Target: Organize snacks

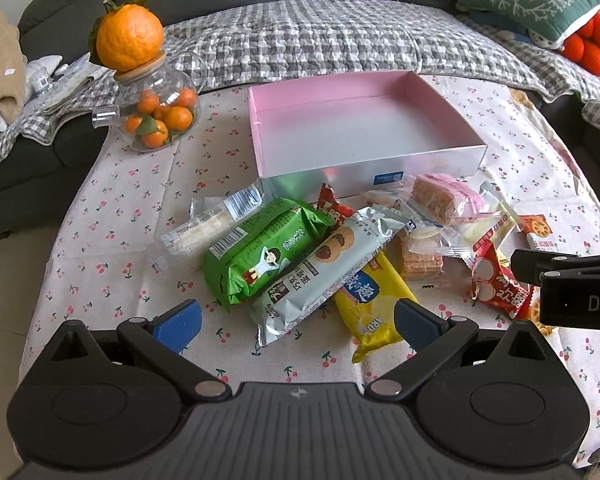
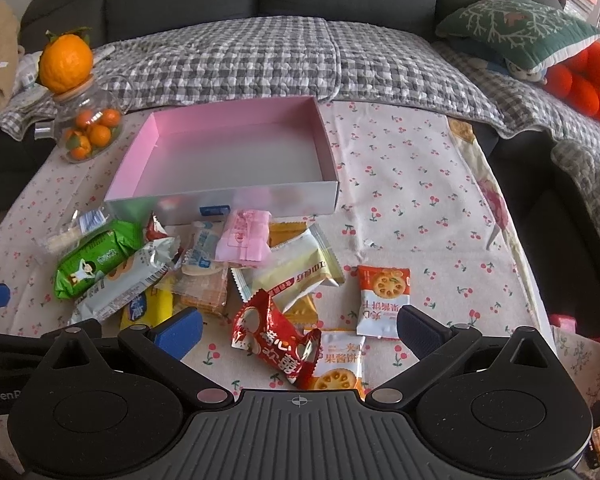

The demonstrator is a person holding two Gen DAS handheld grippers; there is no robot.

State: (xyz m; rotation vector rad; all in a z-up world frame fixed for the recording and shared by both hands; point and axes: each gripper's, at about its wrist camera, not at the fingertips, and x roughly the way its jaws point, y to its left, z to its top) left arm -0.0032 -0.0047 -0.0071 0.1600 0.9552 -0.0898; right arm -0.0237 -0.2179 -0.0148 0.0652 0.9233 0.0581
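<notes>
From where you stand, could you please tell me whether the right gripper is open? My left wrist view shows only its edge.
Observer: Yes, the right gripper is open and holds nothing.
Operator: Thank you. What lies between its fingers?
Observer: A crumpled red packet lies there on the tablecloth.
Operator: Is anything tucked under that packet?
Observer: Yes, an orange-and-white biscuit packet lies partly under its near end.
</notes>
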